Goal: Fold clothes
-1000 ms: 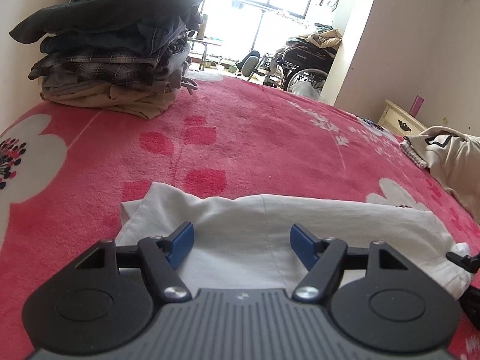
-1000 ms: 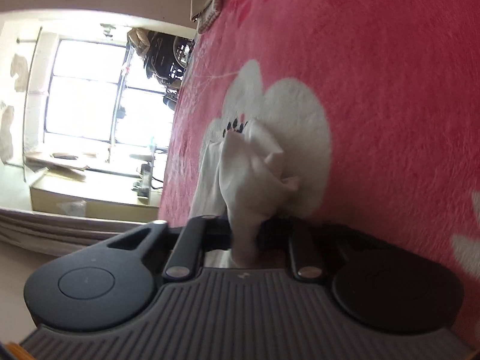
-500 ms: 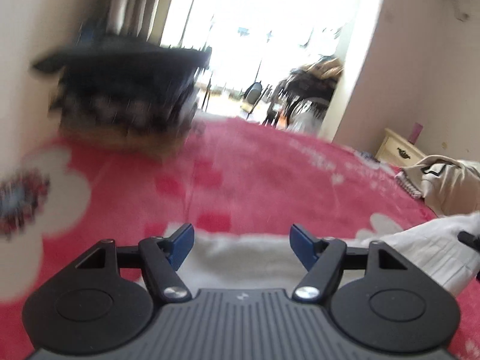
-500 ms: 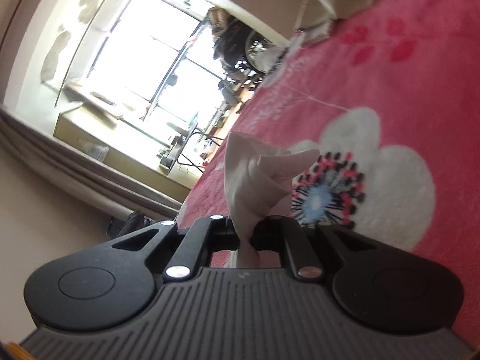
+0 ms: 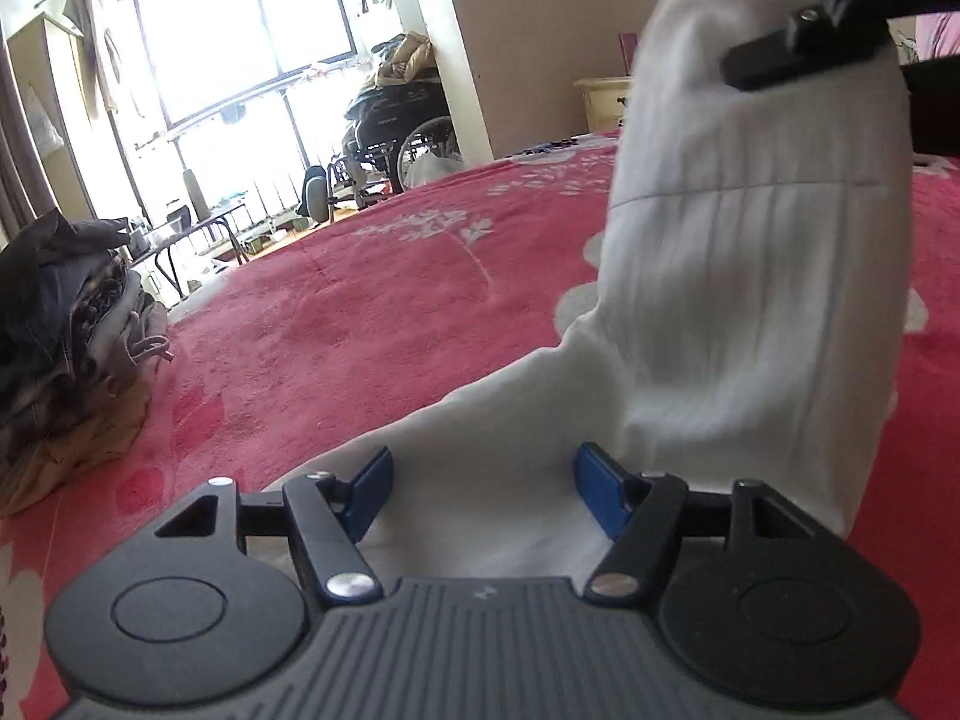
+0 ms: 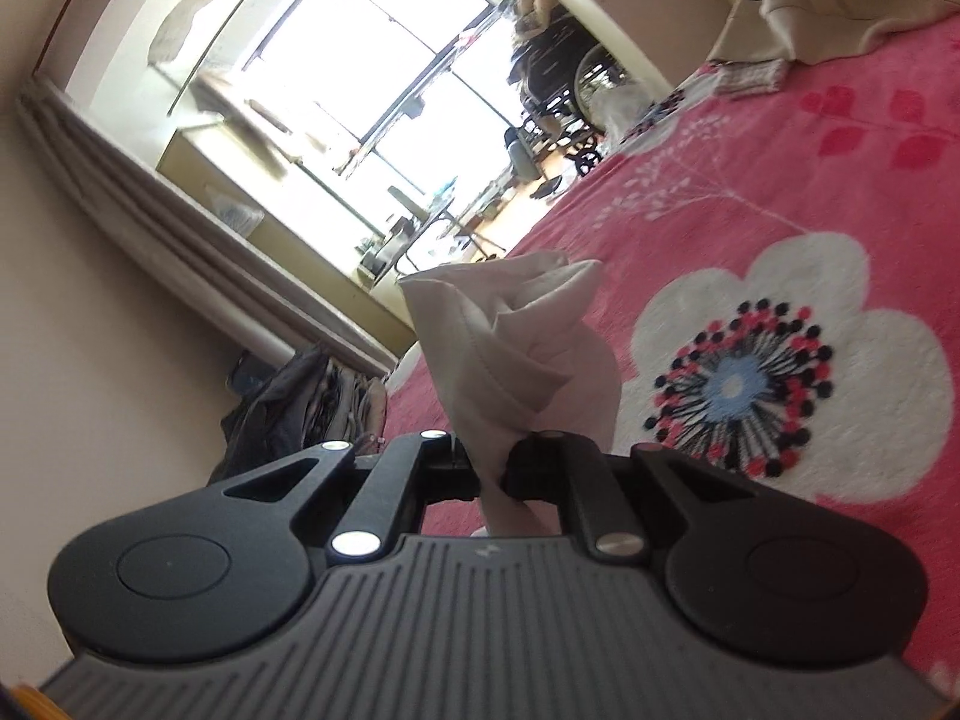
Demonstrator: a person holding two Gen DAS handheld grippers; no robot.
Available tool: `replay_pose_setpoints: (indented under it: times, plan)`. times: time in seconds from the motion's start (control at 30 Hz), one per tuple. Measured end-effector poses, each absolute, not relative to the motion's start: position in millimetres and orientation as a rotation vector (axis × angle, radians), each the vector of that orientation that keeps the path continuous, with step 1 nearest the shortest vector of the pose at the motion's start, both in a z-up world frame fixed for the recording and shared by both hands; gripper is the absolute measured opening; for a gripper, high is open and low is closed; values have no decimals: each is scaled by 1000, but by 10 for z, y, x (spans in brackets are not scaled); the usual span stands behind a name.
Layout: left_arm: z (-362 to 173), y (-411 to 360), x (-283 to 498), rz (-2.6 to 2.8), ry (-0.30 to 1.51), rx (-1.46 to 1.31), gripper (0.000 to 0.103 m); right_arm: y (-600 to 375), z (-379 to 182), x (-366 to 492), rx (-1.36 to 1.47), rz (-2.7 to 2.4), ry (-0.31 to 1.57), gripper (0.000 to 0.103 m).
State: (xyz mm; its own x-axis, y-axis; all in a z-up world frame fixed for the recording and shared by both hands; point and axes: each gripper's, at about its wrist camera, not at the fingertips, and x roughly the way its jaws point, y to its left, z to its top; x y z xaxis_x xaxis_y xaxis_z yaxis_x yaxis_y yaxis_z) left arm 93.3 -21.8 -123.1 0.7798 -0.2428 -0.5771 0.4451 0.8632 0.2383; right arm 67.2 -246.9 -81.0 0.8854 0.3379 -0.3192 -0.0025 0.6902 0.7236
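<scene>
A bunched end of a white garment (image 6: pixel 516 360) is pinched between the closed jaws of the right hand-held gripper (image 6: pixel 493 468), the cloth fanning out past the fingers in crumpled folds. That end is held raised above the bed, apparently so that it can be carried over the rest of the piece for a fold. In the left wrist view the lifted part is seen as a tall ribbed column of white fabric (image 5: pixel 756 276), with the right hand-held gripper (image 5: pixel 804 42) clamped at its top. The left hand-held gripper (image 5: pixel 480 495) is held low over the flat part of the garment, its blue pads (image 5: pixel 600 498) spread wide with nothing between them; it is judged to be placed there to pin or take up the lower layer. The garment's remainder is spread on the red flowered blanket (image 5: pixel 360 312) covering the bed. A stack of folded clothes (image 5: pixel 66 336) is kept near the blanket's far left side, well apart from the work.
</scene>
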Motion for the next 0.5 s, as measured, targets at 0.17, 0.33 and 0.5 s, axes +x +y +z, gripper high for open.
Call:
replay_pose_setpoints:
  times: [0.17, 0.33, 0.5]
  plan:
    - [-996, 110, 881, -327, 576, 258, 69, -2238, -631, 649, 709, 245, 449, 5]
    - [-722, 691, 622, -261, 604, 96, 70, -1880, -484, 646, 604, 317, 449, 5]
    - [-567, 1339, 370, -199, 663, -89, 70, -1424, -477, 682, 512, 399, 470, 5]
